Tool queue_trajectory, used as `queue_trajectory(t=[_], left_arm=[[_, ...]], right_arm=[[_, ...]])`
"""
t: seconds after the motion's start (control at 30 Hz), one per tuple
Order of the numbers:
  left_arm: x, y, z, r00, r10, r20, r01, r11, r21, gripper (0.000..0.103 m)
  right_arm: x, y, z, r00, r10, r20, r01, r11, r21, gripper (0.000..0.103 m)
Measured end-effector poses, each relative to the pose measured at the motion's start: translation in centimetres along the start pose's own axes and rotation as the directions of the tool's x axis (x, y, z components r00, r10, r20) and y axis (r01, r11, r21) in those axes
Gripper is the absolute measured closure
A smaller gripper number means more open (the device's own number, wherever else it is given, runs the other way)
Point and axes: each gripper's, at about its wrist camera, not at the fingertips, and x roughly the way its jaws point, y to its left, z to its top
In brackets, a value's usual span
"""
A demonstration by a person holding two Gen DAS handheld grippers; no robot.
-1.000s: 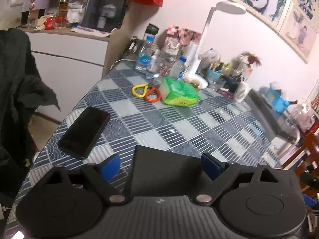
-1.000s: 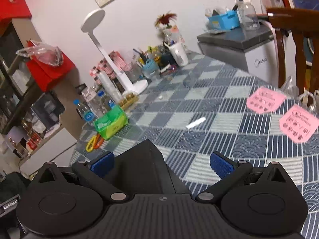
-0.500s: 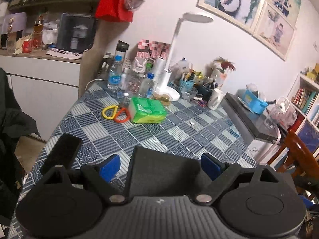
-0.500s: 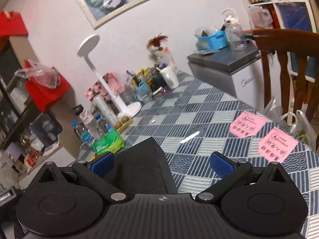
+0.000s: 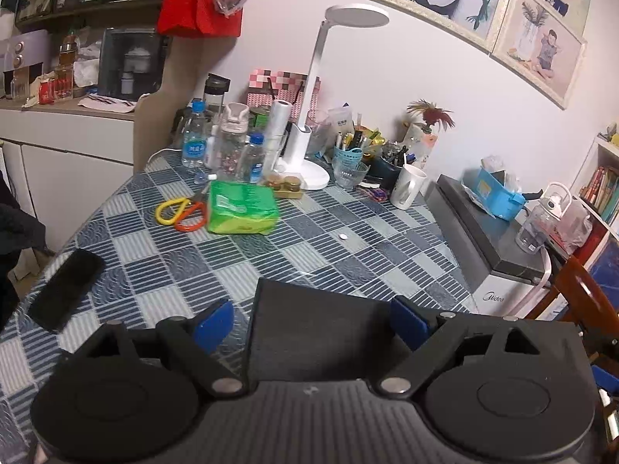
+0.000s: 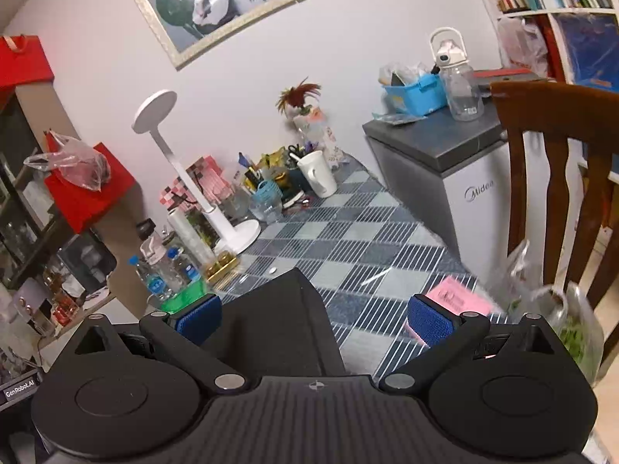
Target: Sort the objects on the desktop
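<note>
Left wrist view: left gripper (image 5: 309, 319) is held above the near edge of the table (image 5: 348, 270), fingers spread wide with nothing between the blue pads (image 5: 212, 321) — reads as a survey pose, high enough to see the whole top before picking a target. Loose things to sort sit apart from each other: black phone (image 5: 64, 290) flat near the left edge, yellow and orange scissors (image 5: 180, 214) just beside the green tissue pack (image 5: 241, 212), a small white tablet (image 5: 343, 236) alone mid-table. Bottles (image 5: 193, 143), white lamp (image 5: 309, 108), pen cup (image 5: 348, 156) and white mug (image 5: 406, 191) crowd the wall side, probably parked there to keep the middle free.

Right wrist view: right gripper (image 6: 313, 321) is also wide open and empty, tilted so it looks along the right half of the table. White stick (image 6: 377, 278) lies on a pale square; pink paper (image 6: 458, 299) lies flat right behind the right pad, near the edge by the wooden chair (image 6: 557, 154). Tissue pack shows just past the left pad.

Judgement: no grasp started — the phone looks nearest for the left, the pink paper for the right. Thin flat paper will likely be hard to pinch.
</note>
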Motion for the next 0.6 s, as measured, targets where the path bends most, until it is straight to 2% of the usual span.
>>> queue_trajectory(t=[0.27, 0.6], left_arm=[[4.0, -4.9, 1.2, 1.0, 0.018, -0.021, -0.018, 1.0, 0.01, 0.0], [11.4, -8.1, 4.0, 0.999, -0.002, -0.054, 0.005, 0.998, 0.061, 0.0]], right_arm=[[3.7, -3.8, 4.2, 1.0, 0.005, -0.025, -0.005, 1.0, -0.01, 0.0], [9.8, -6.8, 7.0, 0.999, -0.03, -0.031, 0.031, 0.999, 0.033, 0.0]])
